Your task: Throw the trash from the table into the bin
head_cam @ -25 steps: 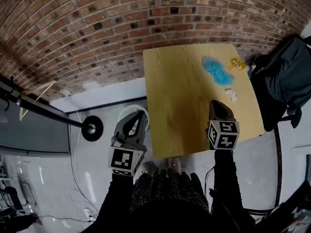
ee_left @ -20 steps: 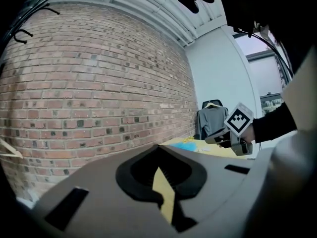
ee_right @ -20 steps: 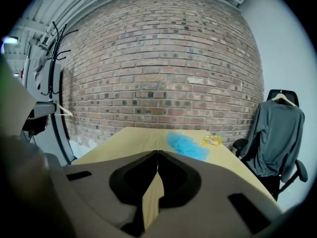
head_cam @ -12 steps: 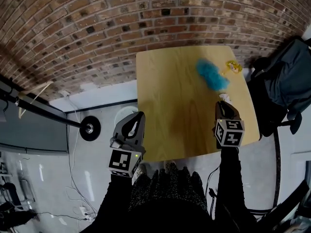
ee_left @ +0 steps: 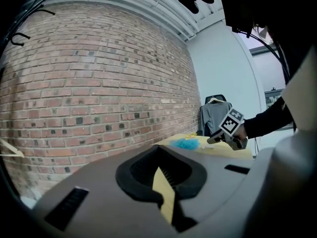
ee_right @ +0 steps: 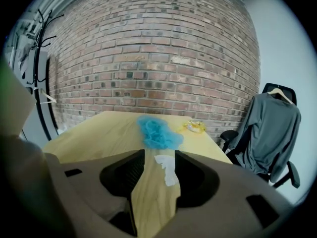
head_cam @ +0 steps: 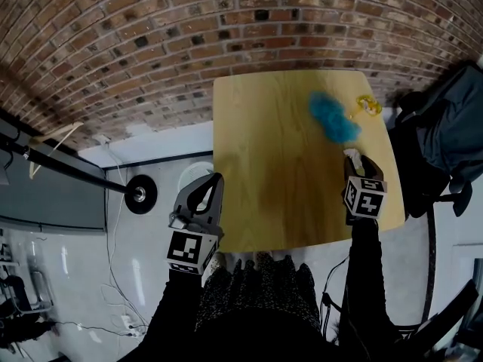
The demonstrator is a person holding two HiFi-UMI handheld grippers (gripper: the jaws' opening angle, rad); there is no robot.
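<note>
The white paper scrap point(ee_right: 166, 168) lay on the surface point(ee_right: 94, 133) between the right gripper point(ee_right: 159, 155) fingers, which had just been opening. It looked light and flimsy; pinch its middle. The left gripper point(head_cam: 213, 179) fingers were closed and empty.

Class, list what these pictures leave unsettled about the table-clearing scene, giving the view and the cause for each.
1. White round container on the floor: in the head view the left gripper covers most of it, so its contents are unseen.
2. Small white paper scrap: in the head view it is nearly hidden under the right gripper.
3. Yellow crinkled wrapper: too small in every view to identify.
</note>
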